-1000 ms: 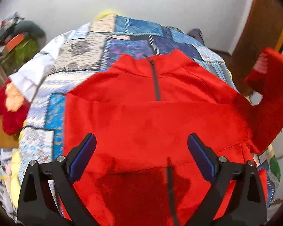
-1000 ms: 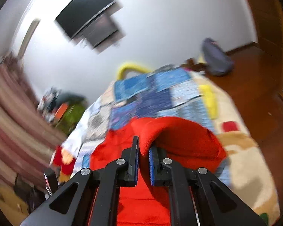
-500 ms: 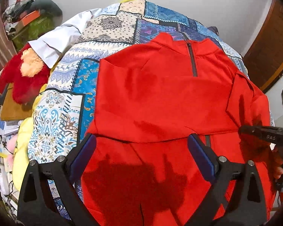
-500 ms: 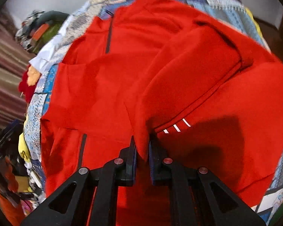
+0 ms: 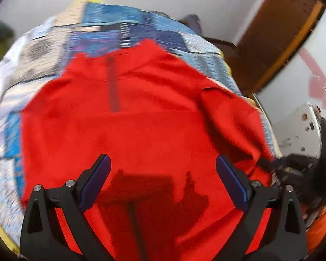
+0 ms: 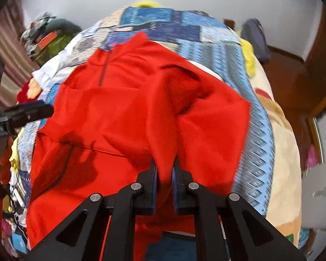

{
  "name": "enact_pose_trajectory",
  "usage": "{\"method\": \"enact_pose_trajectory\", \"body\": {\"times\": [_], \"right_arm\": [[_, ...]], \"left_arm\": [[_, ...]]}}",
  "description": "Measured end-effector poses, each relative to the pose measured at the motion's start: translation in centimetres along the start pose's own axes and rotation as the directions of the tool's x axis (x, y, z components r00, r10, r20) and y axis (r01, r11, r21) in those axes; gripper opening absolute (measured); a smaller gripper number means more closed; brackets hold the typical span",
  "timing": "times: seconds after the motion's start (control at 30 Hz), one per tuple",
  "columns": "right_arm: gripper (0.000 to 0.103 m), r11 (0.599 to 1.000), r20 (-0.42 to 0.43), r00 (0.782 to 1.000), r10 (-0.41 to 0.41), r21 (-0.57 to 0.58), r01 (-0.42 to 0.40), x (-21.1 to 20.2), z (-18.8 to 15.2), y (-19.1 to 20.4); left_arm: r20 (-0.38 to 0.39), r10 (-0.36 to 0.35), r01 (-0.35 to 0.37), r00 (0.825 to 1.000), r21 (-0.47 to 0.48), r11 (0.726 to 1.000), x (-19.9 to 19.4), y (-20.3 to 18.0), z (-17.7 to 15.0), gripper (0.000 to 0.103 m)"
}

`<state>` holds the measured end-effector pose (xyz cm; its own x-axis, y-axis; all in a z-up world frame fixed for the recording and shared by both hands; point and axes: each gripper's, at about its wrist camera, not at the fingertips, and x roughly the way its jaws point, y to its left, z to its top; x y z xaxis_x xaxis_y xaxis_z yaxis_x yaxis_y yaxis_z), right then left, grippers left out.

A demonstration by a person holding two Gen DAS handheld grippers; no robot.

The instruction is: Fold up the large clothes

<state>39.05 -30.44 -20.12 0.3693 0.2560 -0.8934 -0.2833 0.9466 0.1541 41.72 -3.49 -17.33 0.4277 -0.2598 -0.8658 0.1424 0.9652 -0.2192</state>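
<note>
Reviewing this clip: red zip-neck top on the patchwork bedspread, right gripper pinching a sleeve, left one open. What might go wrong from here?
1. The right gripper pinches only a narrow bunch of the sleeve; the fabric may slip out.
2. The sleeve lies puckered over the red top, so the fold could set in creased.
3. The open left gripper holds nothing down, so the top might drag across the bedspread.

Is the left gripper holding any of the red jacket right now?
No, the left gripper has its jaws spread wide above the red jacket, gripping nothing.

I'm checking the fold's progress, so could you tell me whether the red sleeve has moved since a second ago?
Yes. The right gripper has brought the red sleeve down from above the quilt onto the red top.
</note>
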Motion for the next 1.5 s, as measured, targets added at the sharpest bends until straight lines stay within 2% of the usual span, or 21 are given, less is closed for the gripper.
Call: {"method": "enact_pose_trajectory", "body": {"times": [0.1, 0.23, 0.37, 0.4, 0.43, 0.47, 0.5, 0.53, 0.67, 0.77, 0.83, 0.9, 0.97, 1.03, 1.13, 1.17, 1.23, 1.27, 1.33, 1.43, 1.5], "right_arm": [[0.008, 0.999, -0.028, 0.999, -0.029, 0.012, 0.030, 2.0, -0.9, -1.3], [0.008, 1.000, -0.009, 1.000, 0.007, 0.017, -0.006, 2.8, -1.6, -2.5], [0.008, 0.998, 0.006, 0.999, 0.052, 0.034, -0.052, 2.9, -1.6, -3.2], [0.008, 0.997, 0.009, 0.998, 0.062, 0.042, -0.063, 3.0, -1.7, -3.3], [0.008, 0.996, 0.011, 0.997, 0.071, 0.049, -0.071, 3.0, -1.7, -3.4], [0.008, 0.995, 0.013, 0.997, 0.080, 0.056, -0.081, 3.1, -1.7, -3.6], [0.008, 0.994, 0.014, 0.996, 0.087, 0.062, -0.088, 3.1, -1.8, -3.6], [0.008, 0.993, 0.014, 0.995, 0.094, 0.066, -0.095, 3.0, -1.7, -3.7], [0.008, 0.994, 0.024, 0.995, 0.096, 0.056, -0.097, 1.7, -1.3, -3.5], [0.008, 0.995, 0.091, 0.992, 0.084, 0.041, -0.088, -0.8, -0.8, -3.7], [0.008, 0.995, 0.127, 0.989, 0.081, 0.039, -0.087, -2.3, -0.3, -3.7], [0.008, 0.999, 0.162, 0.986, 0.035, 0.035, -0.041, -3.6, 0.2, -3.6], [0.008, 1.000, 0.186, 0.983, -0.006, 0.028, 0.000, -3.9, 0.8, -3.5], [0.008, 0.999, 0.161, 0.987, -0.021, 0.040, 0.014, -2.9, 1.2, -3.2], [0.008, 0.998, 0.070, 0.996, -0.057, 0.039, 0.054, 0.4, 1.5, -2.7], [0.008, 0.996, 0.030, 0.996, -0.082, 0.029, 0.081, 1.8, 1.3, -2.5], [0.008, 0.988, -0.030, 0.988, -0.154, -0.009, 0.154, 4.4, 0.8, -1.8], [0.008, 0.982, 0.002, 0.983, -0.184, -0.038, 0.184, 4.8, 0.5, -1.3], [0.008, 0.972, 0.038, 0.974, -0.223, -0.070, 0.225, 4.6, 0.2, -0.7], [0.008, 0.966, 0.036, 0.970, -0.242, -0.085, 0.244, 4.5, 0.1, -0.4], [0.008, 0.971, 0.026, 0.973, -0.228, -0.066, 0.229, 4.3, 0.2, -0.5]], "left_arm": [[-0.049, -0.033, 0.034, 0.998, 0.020, 0.999, 3.1, -3.1, 2.1, 0.098], [-0.108, -0.071, 0.072, 0.992, 0.010, 0.997, 6.9, -6.1, 4.1, 0.096], [-0.151, -0.073, 0.071, 0.986, -0.016, 0.997, 10.5, -7.7, 5.6, 0.080], [-0.162, -0.078, 0.075, 0.984, -0.025, 0.997, 11.2, -8.0, 5.8, 0.070], [-0.177, -0.082, 0.075, 0.981, -0.044, 0.996, 12.0, -8.1, 6.1, 0.055], [-0.187, -0.094, 0.084, 0.978, -0.062, 0.995, 12.5, -8.2, 6.2, 0.028], [-0.198, -0.110, 0.095, 0.974, -0.080, 0.992, 12.9, -8.3, 6.1, 0.014], [-0.198, -0.110, 0.094, 0.974, -0.088, 0.992, 12.9, -8.3, 6.1, 0.004], [-0.084, -0.067, 0.065, 0.994, -0.032, 0.997, 9.5, -8.7, 6.4, 0.003], [0.060, 0.002, -0.004, 0.998, 0.035, 0.999, 4.2, -8.5, 6.5, 0.003], [0.148, 0.061, -0.070, 0.987, 0.057, 0.996, 1.0, -8.0, 6.5, 0.003], [0.250, 0.147, -0.169, 0.957, 0.070, 0.983, -2.3, -7.0, 6.2, 0.003], [0.291, 0.181, -0.208, 0.939, 0.064, 0.976, -3.9, -5.8, 6.1, 0.003], [0.292, 0.192, -0.212, 0.937, 0.039, 0.976, -4.6, -4.1, 5.9, 0.003], [0.265, 0.195, -0.202, 0.944, -0.001, 0.979, -4.5, -0.4, 5.0, 0.003], [0.251, 0.203, -0.207, 0.946, -0.011, 0.978, -4.2, 0.8, 4.5, 0.006], [0.206, 0.266, -0.265, 0.942, -0.029, 0.964, -2.8, 3.3, 3.2, 0.015], [0.176, 0.296, -0.295, 0.939, -0.029, 0.955, -2.0, 4.4, 2.7, 0.026], [0.078, 0.359, -0.359, 0.930, -0.013, 0.933, 0.1, 6.9, 1.1, 0.040], [-0.036, 0.370, -0.371, 0.928, -0.004, 0.929, 2.0, 9.5, -0.8, 0.040], [-0.073, 0.327, -0.329, 0.942, -0.025, 0.944, 2.0, 9.9, -1.3, 0.041]]}}
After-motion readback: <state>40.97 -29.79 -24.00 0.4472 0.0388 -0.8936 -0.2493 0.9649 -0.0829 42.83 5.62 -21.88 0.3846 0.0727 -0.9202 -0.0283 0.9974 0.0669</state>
